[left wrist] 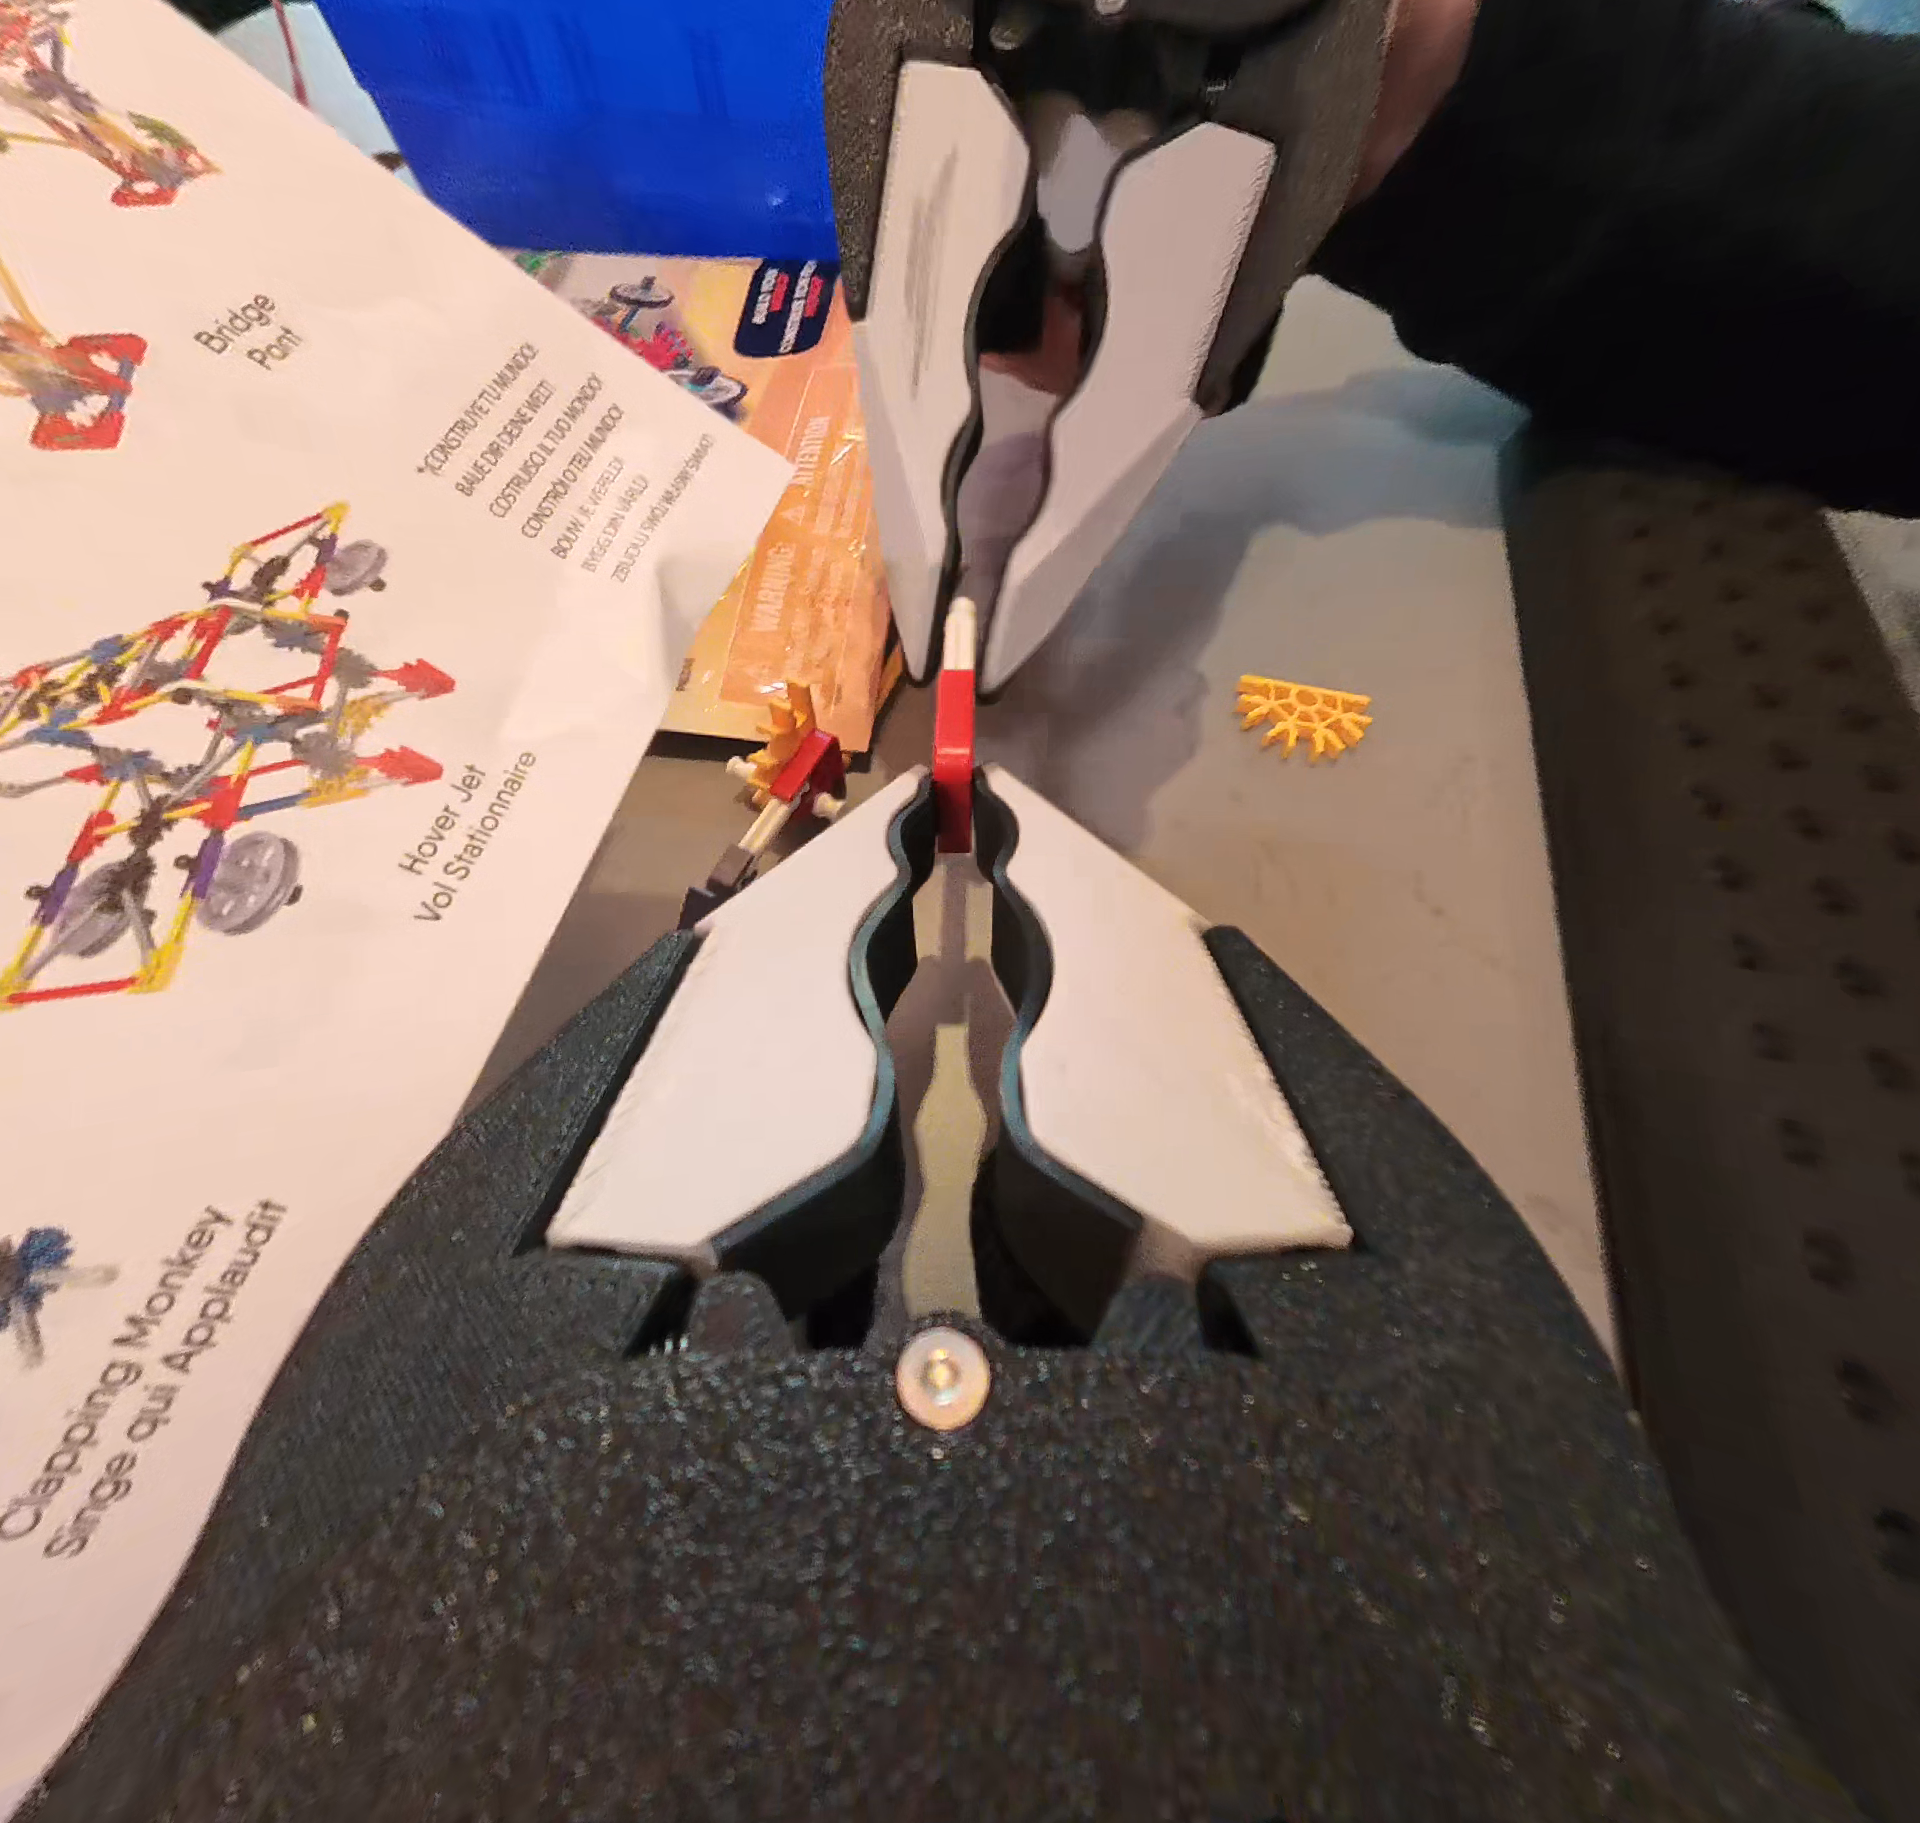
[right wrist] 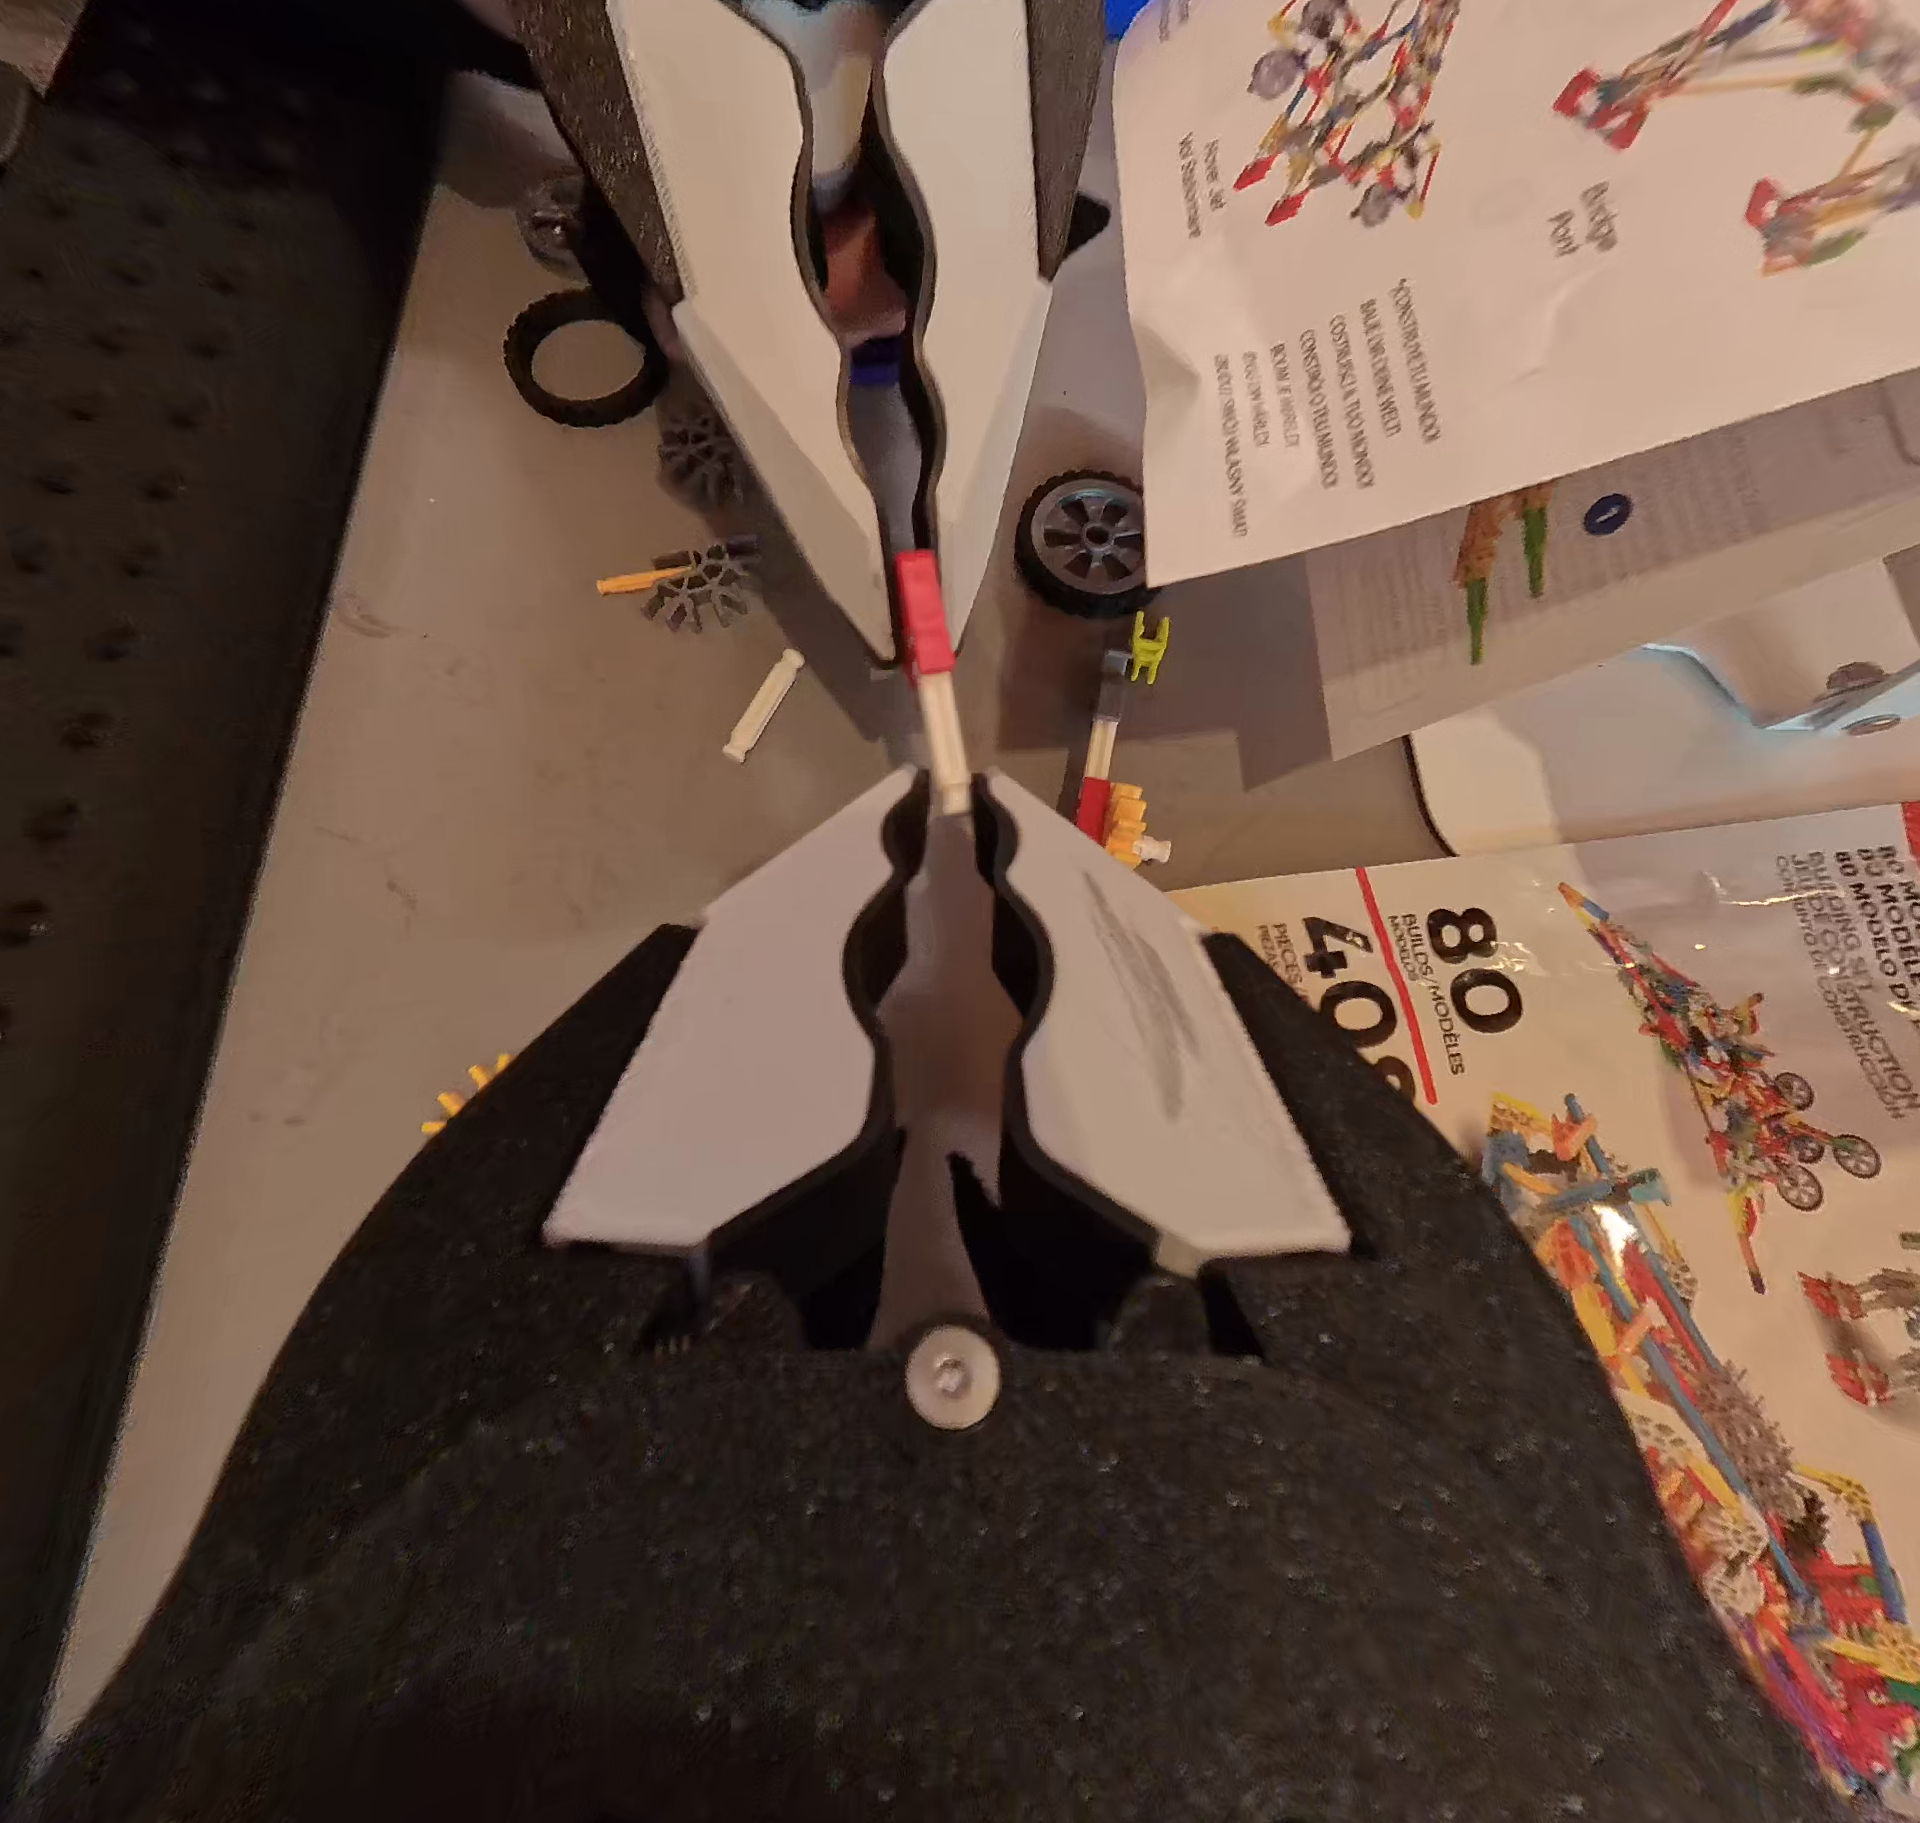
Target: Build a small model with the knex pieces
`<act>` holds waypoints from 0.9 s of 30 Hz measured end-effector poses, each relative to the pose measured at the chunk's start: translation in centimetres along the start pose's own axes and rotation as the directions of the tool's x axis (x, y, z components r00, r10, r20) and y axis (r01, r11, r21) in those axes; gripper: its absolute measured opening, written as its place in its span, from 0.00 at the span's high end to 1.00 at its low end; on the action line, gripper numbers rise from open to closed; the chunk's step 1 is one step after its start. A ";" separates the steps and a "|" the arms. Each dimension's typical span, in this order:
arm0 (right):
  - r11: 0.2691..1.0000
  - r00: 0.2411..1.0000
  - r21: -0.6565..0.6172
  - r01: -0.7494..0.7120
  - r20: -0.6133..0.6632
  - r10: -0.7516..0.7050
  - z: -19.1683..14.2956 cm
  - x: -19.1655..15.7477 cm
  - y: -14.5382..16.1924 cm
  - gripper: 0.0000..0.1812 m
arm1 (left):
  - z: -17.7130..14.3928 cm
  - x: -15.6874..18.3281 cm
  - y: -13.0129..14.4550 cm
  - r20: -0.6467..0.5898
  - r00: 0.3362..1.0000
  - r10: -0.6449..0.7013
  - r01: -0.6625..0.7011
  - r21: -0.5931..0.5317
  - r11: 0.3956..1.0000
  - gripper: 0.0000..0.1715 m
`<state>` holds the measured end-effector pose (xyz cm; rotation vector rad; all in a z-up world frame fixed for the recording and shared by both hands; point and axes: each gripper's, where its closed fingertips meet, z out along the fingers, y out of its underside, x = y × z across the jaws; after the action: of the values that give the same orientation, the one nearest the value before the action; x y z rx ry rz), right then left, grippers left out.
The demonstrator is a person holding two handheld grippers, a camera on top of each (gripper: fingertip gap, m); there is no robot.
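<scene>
Red clip (left wrist: 954, 765) & white rod (left wrist: 961, 630) held tip to tip betw. both tongs.
L gripper (left wrist: 954, 791) is clamped on clip, R gripper (right wrist: 951, 786) on rod; yellow piece (left wrist: 1304, 724) lies right of tips.

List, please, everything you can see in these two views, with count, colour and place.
red connector: one, red, pinched in the left tool, joined to the white rod
white rod: one, white, pinched in the right tool
loose rod: one, white, on the table
yellow connector: one, yellow, on the table
small assembly: one, red, yellow and white, by the sheet
grey connectors: two, grey, on the table
wheel: one, grey with black tyre, at the sheet's edge
tyre: one, black, on the table
instruction sheet: one, white
parts bag: one, clear, multicoloured
blue bin: one, behind
left tool: shut
right tool: shut
</scene>
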<state>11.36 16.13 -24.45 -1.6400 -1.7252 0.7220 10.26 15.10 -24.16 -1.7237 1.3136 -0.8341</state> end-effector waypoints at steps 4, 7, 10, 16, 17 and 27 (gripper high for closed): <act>0.999 1.000 0.042 -0.004 0.002 0.004 -0.5 0.1 -0.7 0.97 | 0.2 -0.1 -0.4 0.005 1.000 -0.006 0.005 0.024 1.000 0.96; 0.999 1.000 0.051 -0.005 0.005 0.005 -0.7 0.1 -1.0 0.97 | 0.2 -0.7 -0.5 0.047 0.999 0.020 -0.021 0.022 1.000 0.95; 1.000 1.000 0.029 -0.004 0.005 0.004 -0.8 0.1 -0.7 0.97 | -0.1 -1.6 0.0 0.130 0.986 0.099 -0.096 -0.031 0.995 0.82; 1.000 0.999 -0.012 -0.020 -0.035 0.020 -1.3 0.9 0.1 0.97 | -0.1 -4.6 3.3 0.251 0.934 0.254 -0.188 -0.258 0.948 0.76; 1.000 0.999 -0.022 -0.022 -0.037 0.021 -1.3 1.0 0.3 0.97 | 0.0 -5.0 3.6 0.260 0.928 0.267 -0.192 -0.281 0.940 0.76; 0.997 0.998 -0.074 -0.033 -0.056 0.029 -1.3 1.3 1.3 0.97 | 0.4 -5.9 4.7 0.263 0.916 0.302 -0.202 -0.346 0.916 0.95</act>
<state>13.17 17.49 -24.47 -1.7247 -1.7101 0.6272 7.10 20.20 -28.69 -1.7809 1.4639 -0.1956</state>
